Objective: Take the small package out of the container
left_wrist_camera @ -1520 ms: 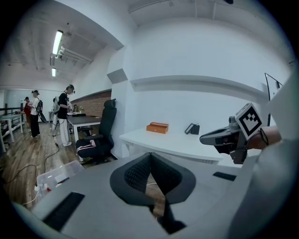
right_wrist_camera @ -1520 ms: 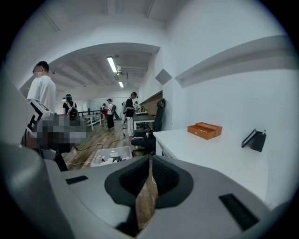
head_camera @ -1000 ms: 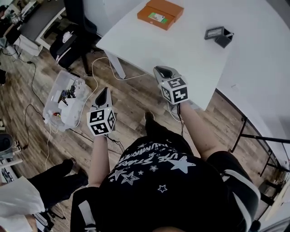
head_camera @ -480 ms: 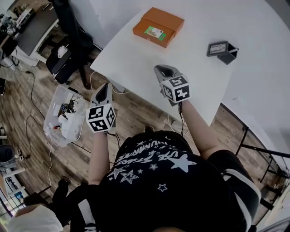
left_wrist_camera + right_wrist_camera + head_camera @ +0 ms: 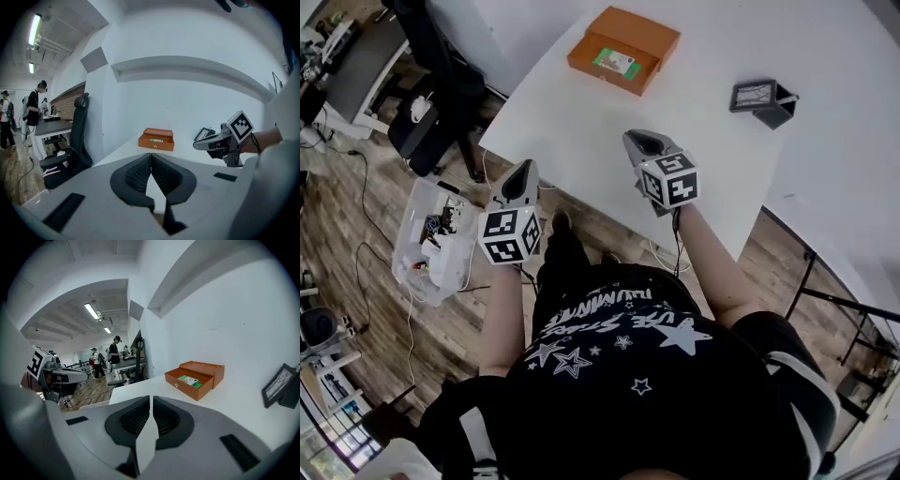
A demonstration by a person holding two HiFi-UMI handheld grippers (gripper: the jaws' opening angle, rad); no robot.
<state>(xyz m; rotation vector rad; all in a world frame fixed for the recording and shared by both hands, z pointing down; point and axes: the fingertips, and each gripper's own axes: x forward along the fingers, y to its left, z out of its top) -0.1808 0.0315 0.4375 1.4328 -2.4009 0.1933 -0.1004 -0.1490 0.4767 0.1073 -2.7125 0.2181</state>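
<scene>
Two grippers, left gripper (image 5: 523,171) and right gripper (image 5: 639,142), one marker cube each. One surface (image 5: 581,122) carrying one orange box (image 5: 623,49), one green package (image 5: 615,62) in it, and one dark stand (image 5: 761,97). Floor: one clear bin (image 5: 455,264), one black chair (image 5: 79,126).

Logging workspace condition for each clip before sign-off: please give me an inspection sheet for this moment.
Surface: white table, mostly bare.
Job's things: orange container open on the table; small package lying inside it, untouched.
Clutter: dark stand on the table, apart from the container.
Grippers: left gripper shut, empty; right gripper shut, empty; both short of the container.
Cables: loose cables on the wood floor.
Surroundings: clear bin on the floor, office chair, people standing behind.
</scene>
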